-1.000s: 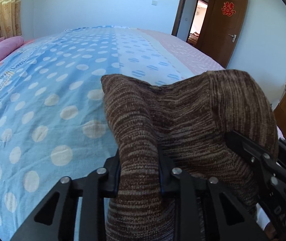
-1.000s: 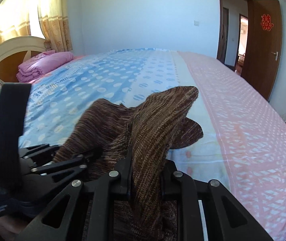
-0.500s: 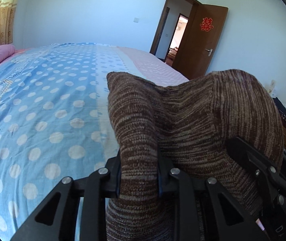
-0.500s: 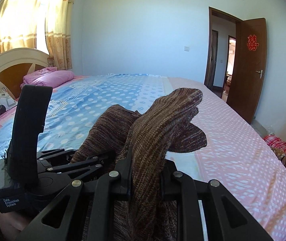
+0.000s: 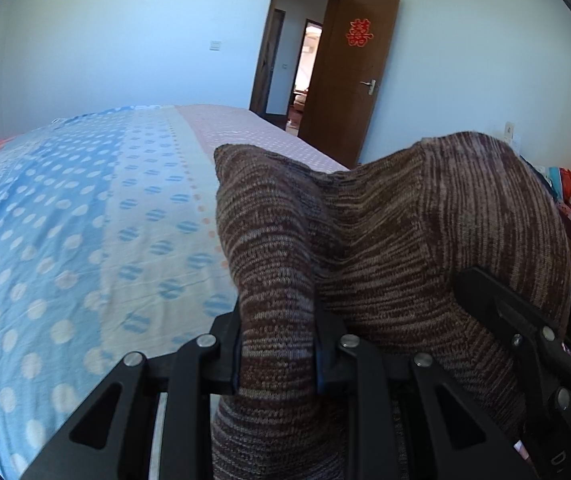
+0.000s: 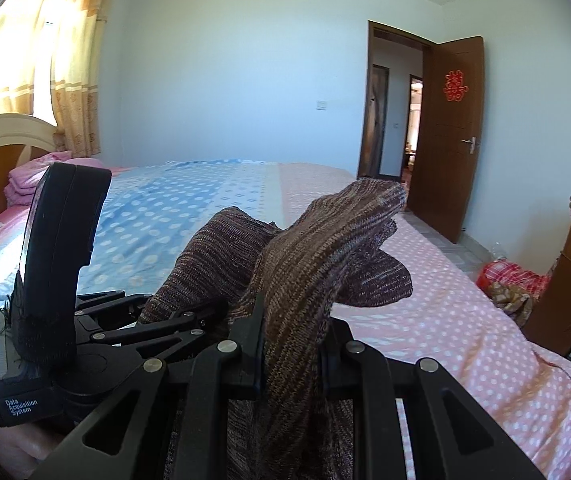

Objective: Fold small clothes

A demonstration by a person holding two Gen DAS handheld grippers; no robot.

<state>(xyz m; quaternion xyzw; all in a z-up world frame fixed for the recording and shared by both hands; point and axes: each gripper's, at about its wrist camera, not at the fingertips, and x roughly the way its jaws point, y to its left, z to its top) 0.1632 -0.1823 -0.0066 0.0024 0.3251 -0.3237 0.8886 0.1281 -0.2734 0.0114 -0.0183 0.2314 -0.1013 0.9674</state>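
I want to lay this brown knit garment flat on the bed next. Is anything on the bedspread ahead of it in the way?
Nothing visible. Both tools, left and right, grip the brown knit garment above the bedspread, which looks bare ahead; folded pink bedding lies far off by the headboard.

A wide bed point(image 6: 189, 216) filled the frame's middle, sunlit curtains point(image 6: 73, 60) hung upper left, and a brown door point(image 6: 451, 140) stood open at right.

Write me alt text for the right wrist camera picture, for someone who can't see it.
The black right gripper is shut on a brown striped knitted garment, held up above a bed with a blue and pink polka-dot cover. The left gripper, to its left, holds the same garment. An open brown wooden door stands behind.
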